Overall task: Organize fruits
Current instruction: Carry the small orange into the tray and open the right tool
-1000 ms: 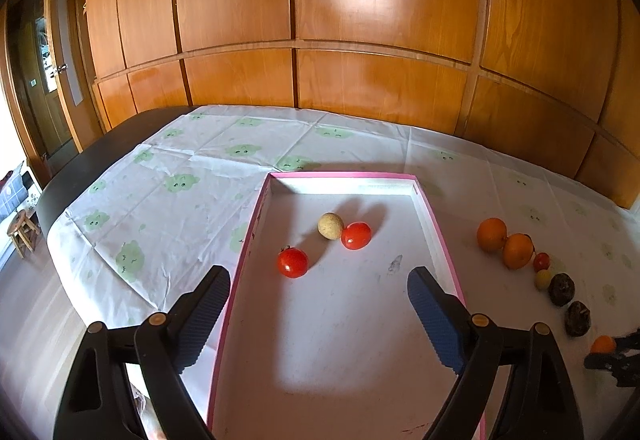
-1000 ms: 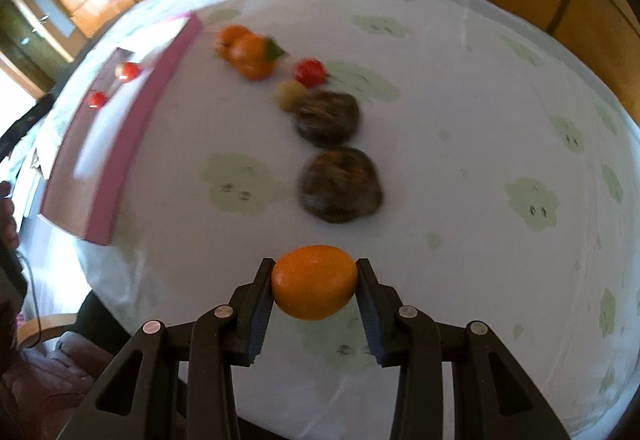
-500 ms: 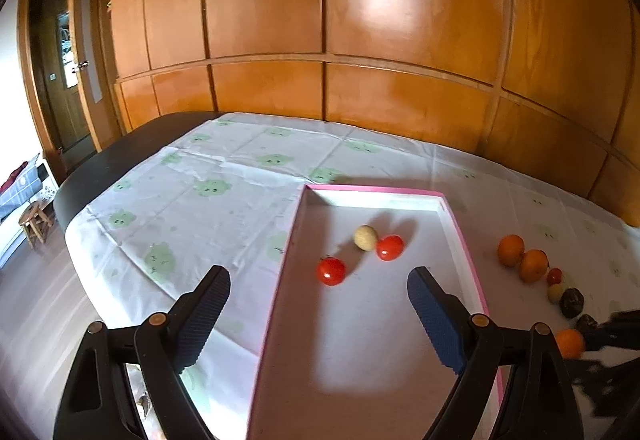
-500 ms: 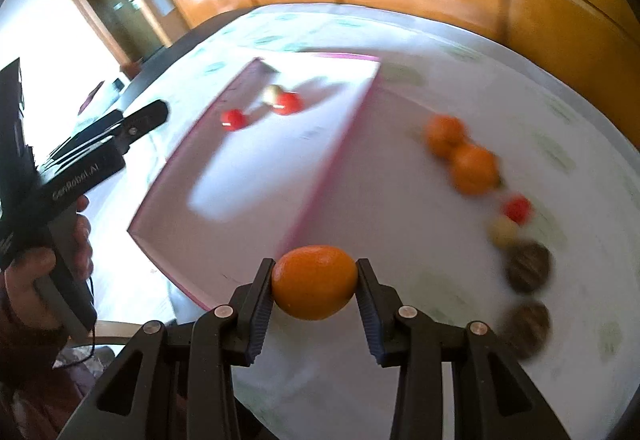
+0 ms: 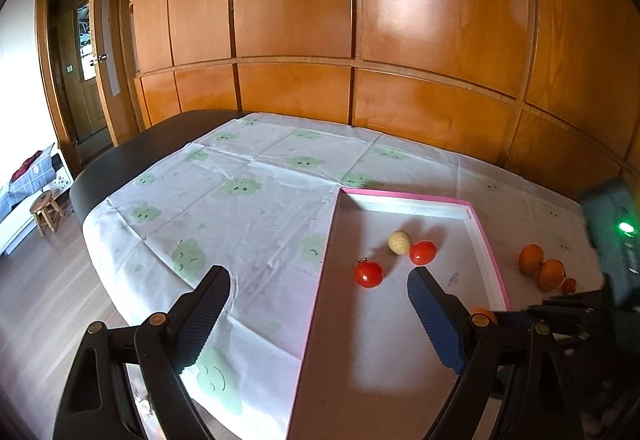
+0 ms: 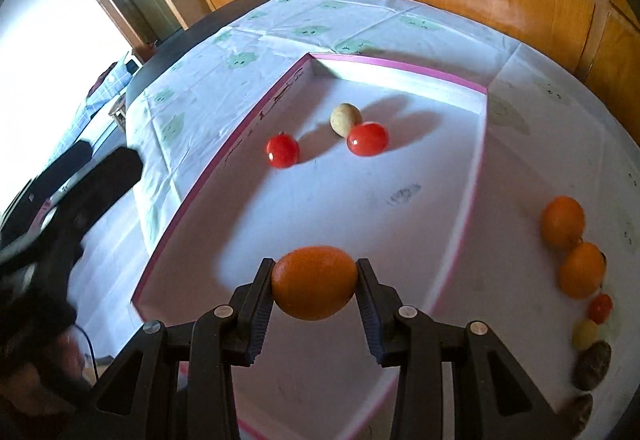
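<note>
My right gripper (image 6: 315,290) is shut on an orange (image 6: 314,287) and holds it above the near part of a pink-rimmed white tray (image 6: 478,160). In the tray lie two red tomatoes (image 6: 283,151) (image 6: 367,139) and a pale round fruit (image 6: 345,119). The tray (image 5: 490,252) also shows in the left wrist view with the tomatoes (image 5: 368,274) (image 5: 422,252) and pale fruit (image 5: 399,242). My left gripper (image 5: 318,316) is open and empty over the tray's left rim. The held orange (image 5: 482,314) peeks out behind its right finger.
Right of the tray, on the white tablecloth (image 6: 192,96), lie two oranges (image 6: 562,222) (image 6: 582,270), a small tomato (image 6: 601,307), a pale fruit (image 6: 585,334) and two dark fruits (image 6: 593,364). A wood-panelled wall (image 5: 360,40) stands behind the table.
My right gripper has swung left with the orange, from beside the loose fruits to over the tray. My left gripper has shifted left and back.
</note>
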Tool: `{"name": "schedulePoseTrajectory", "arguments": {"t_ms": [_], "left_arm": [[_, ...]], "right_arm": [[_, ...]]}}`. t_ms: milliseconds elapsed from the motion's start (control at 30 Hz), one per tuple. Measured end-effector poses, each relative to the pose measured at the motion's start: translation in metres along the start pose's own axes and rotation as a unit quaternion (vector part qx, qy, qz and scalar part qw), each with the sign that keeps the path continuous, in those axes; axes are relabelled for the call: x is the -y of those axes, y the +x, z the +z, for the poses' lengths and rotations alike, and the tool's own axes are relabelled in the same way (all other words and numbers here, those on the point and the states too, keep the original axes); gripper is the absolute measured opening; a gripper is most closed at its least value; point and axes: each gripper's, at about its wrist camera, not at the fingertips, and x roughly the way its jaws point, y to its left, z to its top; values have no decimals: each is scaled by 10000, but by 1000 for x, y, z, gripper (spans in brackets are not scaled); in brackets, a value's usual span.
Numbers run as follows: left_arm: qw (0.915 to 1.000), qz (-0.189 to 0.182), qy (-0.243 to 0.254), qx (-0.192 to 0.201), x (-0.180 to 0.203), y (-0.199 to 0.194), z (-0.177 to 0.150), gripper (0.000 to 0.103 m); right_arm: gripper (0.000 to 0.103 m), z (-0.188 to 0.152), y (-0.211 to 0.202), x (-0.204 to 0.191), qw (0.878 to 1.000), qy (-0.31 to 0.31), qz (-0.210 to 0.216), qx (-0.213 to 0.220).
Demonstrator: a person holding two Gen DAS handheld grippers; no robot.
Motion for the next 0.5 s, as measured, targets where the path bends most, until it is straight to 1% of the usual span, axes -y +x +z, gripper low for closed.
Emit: {"name": "schedulePoseTrajectory", "arguments": {"t_ms": [100, 233, 400, 500], "left_arm": [[10000, 5, -10, -25, -1, 1, -1, 91], [10000, -18, -17, -84, 0, 3, -4, 91], [9999, -56, 0, -115, 3, 4, -5, 91], [9999, -63, 4, -122, 4, 3, -5, 91]], "right_arm": [[40, 5, 7, -1, 10000, 60, -72, 26], [40, 2, 6, 1, 9998, 123, -139, 91], [42, -1, -2, 3, 9991, 172, -245, 284], [42, -2, -12, 1, 9983, 133, -316, 475]]}}
